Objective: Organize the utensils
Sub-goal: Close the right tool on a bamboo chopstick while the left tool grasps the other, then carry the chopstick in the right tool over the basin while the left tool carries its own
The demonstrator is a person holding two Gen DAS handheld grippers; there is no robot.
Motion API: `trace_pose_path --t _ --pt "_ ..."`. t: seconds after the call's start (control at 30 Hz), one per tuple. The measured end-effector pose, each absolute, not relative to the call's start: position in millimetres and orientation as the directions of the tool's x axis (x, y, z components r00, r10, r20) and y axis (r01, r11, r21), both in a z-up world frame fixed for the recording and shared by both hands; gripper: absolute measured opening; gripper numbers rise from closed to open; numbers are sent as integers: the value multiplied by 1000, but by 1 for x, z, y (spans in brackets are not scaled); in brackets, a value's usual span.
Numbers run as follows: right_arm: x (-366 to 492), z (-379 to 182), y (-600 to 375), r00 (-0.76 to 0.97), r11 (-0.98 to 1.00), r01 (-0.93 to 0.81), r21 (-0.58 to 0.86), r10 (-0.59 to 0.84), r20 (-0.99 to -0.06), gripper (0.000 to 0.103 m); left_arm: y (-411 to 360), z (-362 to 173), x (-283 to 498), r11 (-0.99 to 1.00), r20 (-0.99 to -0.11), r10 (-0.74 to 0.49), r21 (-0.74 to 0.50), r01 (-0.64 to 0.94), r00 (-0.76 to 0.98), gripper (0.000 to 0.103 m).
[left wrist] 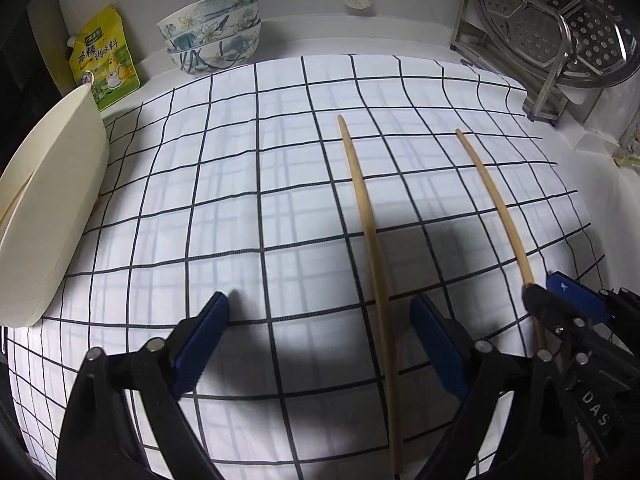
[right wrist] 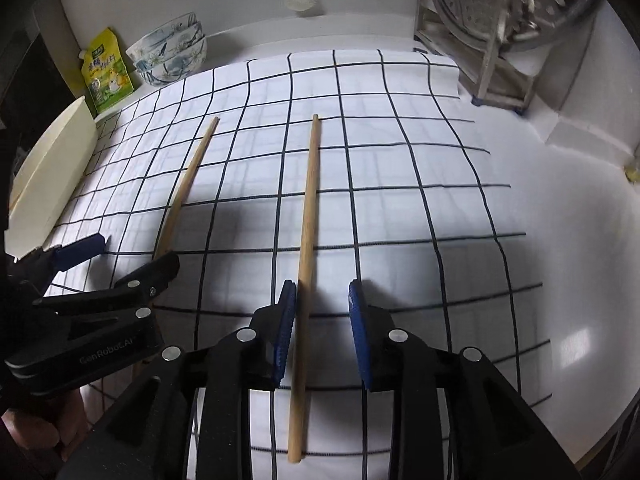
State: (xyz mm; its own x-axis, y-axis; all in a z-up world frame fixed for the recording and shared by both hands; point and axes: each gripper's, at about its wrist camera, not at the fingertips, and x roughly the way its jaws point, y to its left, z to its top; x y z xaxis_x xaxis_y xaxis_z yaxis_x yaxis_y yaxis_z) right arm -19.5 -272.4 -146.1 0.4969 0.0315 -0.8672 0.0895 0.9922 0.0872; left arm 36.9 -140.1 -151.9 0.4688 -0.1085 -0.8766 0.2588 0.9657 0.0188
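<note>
The left claw [right wrist: 116, 258] has "GenRobot.AI" written on its side. Two wooden chopsticks lie flat on the checked cloth [right wrist: 400, 208], both pointing away toward the wall. One chopstick [right wrist: 307, 216] lies between the right claw's [right wrist: 322, 320] slightly parted fingers, touching the left pad. The other chopstick [left wrist: 370, 216] lies just right of the wide-open left claw.

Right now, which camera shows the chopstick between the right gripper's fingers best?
The right wrist view: the right chopstick runs full length between the open fingers. The left wrist view shows it only partly, its near end hidden behind the right gripper.
</note>
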Motion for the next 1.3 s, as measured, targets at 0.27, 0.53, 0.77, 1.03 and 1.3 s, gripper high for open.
trace_pose_path --t 0.27,0.53,0.77,1.03,1.3 --pt "-13 -147 -266 498 996 56 67 30 -867 7 -153 -143 37 946 -883 -161 -12 323 440 7" --pt "-12 -135 -271 502 986 85 142 81 -861 7 -132 -130 38 948 -889 -206 -78 307 409 7" --pt "1 -102 -243 535 981 41 192 140 -833 7 -86 -86 39 960 -857 -188 -57 274 479 7" --pt "38 -61 -165 555 969 -96 227 241 -796 7 10 -32 57 985 -819 -127 -38 167 560 7" --pt "77 -33 -60 548 932 -256 257 359 -755 7 116 -6 73 1000 -796 -16 -15 6 605 7"
